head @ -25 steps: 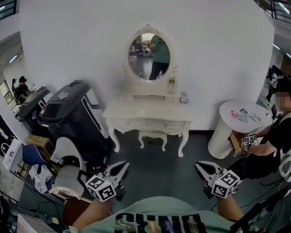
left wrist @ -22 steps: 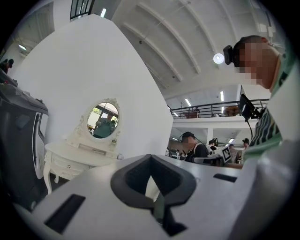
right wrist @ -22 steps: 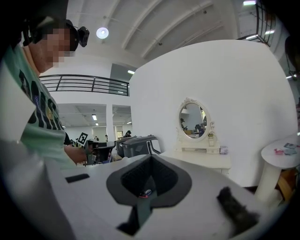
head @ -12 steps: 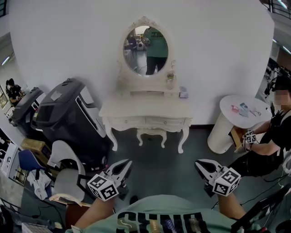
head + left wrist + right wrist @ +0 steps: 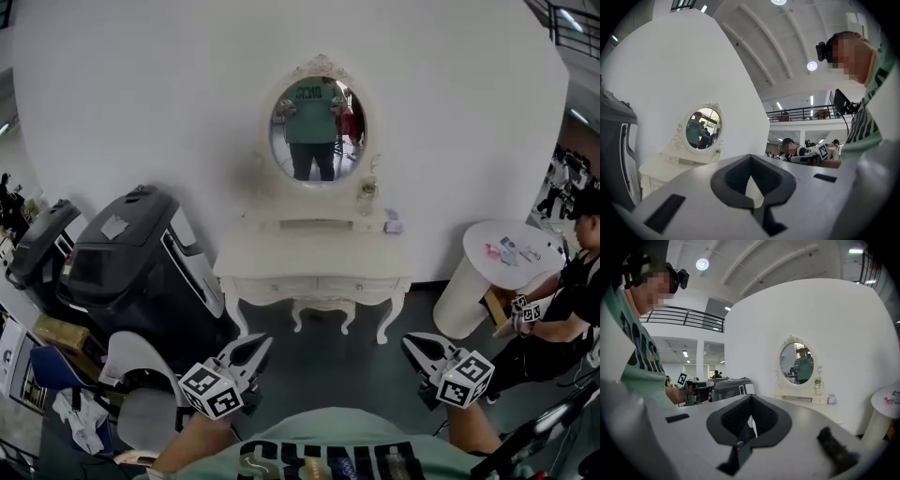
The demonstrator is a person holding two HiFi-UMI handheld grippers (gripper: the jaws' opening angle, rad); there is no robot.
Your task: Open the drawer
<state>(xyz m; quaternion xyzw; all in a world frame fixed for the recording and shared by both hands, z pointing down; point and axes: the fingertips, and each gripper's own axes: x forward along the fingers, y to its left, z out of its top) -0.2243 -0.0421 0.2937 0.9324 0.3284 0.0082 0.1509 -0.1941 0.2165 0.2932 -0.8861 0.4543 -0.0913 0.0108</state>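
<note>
While the person stands well back from the furniture, the left gripper (image 5: 263,340) and the right gripper (image 5: 407,340) are held low in front of the chest, side by side and well apart, both pointing roughly level toward the far wall. Each pair of tongs is pressed together at the tips with nothing between them, which suits an approach rather than a grasp: judging by the gap, the job of opening has not yet begun. Straight ahead stands a cream dressing table (image 5: 314,255) on curved legs, backed against a white curved wall (image 5: 169,112). Its two shallow drawers (image 5: 361,285) sit side by side just under the tabletop, both appearing pushed in, far beyond reach of either gripper; which one is meant cannot be told. Above the table rises an oval mirror (image 5: 319,129) in an ornate frame, reflecting a standing figure in a green top. A small bottle (image 5: 367,192) and a small box (image 5: 393,225) rest at the tabletop's right end, clear of the drawer fronts. Left of the table stands a large black machine (image 5: 141,267), with a grey chair (image 5: 141,403) nearer. At the right is a round white side table (image 5: 487,234) with a seated person (image 5: 572,300) beside it. Bare dark grey floor (image 5: 328,366) lies between the grippers and the dressing table.
</note>
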